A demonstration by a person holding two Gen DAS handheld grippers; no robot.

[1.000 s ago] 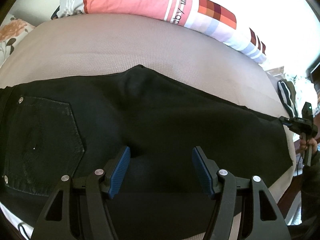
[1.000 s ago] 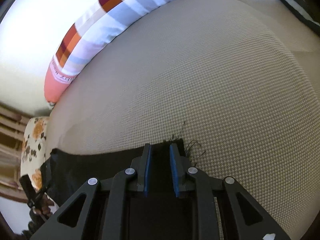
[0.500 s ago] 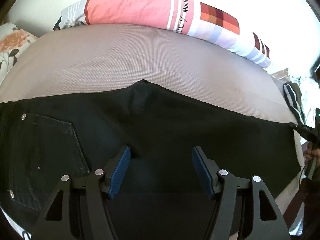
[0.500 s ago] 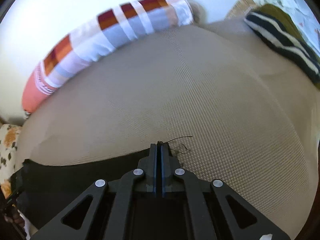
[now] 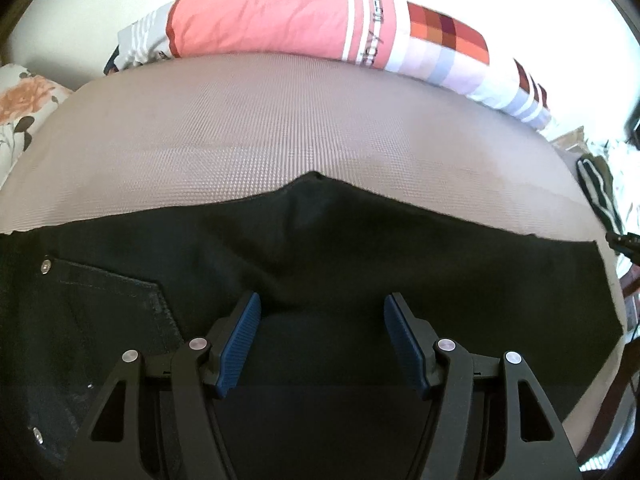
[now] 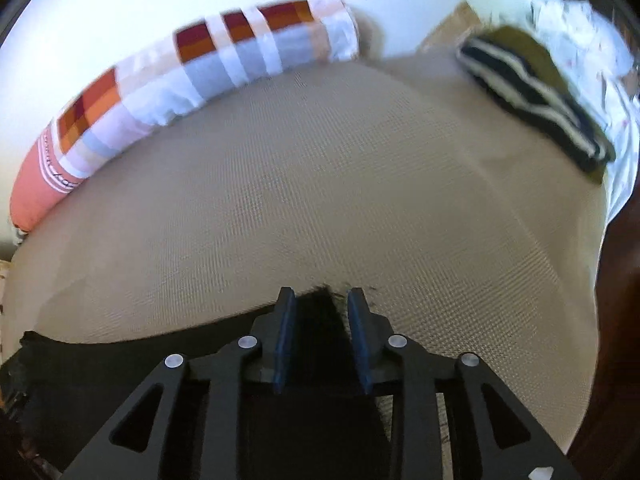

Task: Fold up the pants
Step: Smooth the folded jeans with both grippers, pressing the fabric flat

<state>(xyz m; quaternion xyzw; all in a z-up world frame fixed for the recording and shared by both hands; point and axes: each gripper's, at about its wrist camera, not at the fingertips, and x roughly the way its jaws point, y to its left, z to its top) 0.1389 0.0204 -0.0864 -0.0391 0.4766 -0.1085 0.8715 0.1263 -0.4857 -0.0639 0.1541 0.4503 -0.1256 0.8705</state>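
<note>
The right gripper is parting its blue pads, which have just been opening, with the frayed hem corner of the black pants lying between them but no longer pinched. The view is blurring, so whether a pad is brushing the cloth cannot be told. The left gripper is hanging with its jaws wide apart and nothing between them, pointing down over the middle of the pants, near the crotch point just ahead of it.

The pants are lying flat across the beige mattress, already doubled leg on leg, with the back pocket off to the left gripper's left and the hem end far to its right. Beyond the mattress a striped bolster is resting against the wall; a striped dark garment is lying ahead and to the right of the right gripper.

The risk, as I judge it, is loose hem threads snagging on the right pad as it leaves, dragging the corner out of line. A skewed leg would spoil the next fold. The left jaws could also bunch the cloth if they come down carelessly.
</note>
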